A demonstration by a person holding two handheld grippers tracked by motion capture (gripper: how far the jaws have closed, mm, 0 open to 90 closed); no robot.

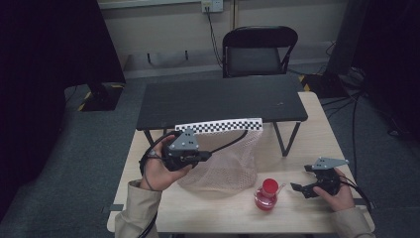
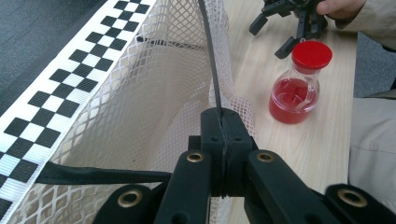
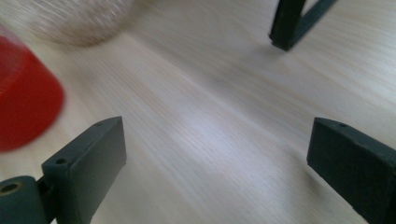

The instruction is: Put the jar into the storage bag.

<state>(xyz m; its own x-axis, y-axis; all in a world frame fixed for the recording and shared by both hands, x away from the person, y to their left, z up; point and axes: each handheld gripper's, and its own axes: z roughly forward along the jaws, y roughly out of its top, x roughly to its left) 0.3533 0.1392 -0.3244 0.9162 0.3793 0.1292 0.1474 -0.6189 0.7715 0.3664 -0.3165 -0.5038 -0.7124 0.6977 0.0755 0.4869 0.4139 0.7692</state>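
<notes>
Where the light wooden desk (image 1: pixel 317 124) carries its load, the items stand as follows.

Mesh bag (image 1: pixel 229 161): white netting with a black strap (image 2: pixel 211 60) along its rim, slumped at the middle of the desk, just in front of the small black bench. Its mouth is lifted on the left side.

Left gripper (image 2: pixel 225 128): held in the left hand (image 1: pixel 157 171) above the desk's left half. Jaws pressed together, pinching the black strap of the mesh bag at its rim; the strap runs up and away from the closed tips in the left gripper view.

Flask (image 1: pixel 266 195): small clear glass bottle with a red cap and red liquid, upright near the front edge of the desk, right of centre. It stands just beside the mesh bag and apart from both grippers.

Right gripper (image 1: pixel 303 181): held in the right hand (image 1: pixel 339 192) near the front right corner of the desk, pointing left toward the flask. Jaws spread wide, nothing between them, bare wood showing in the gap.

Black bench (image 1: pixel 223 99): a low dark platform on folding legs across the far half of the desk, with a checkered strip (image 1: pixel 219 126) along its front edge.

Black folding chair (image 1: pixel 258 49): on the floor beyond the far edge.
</notes>
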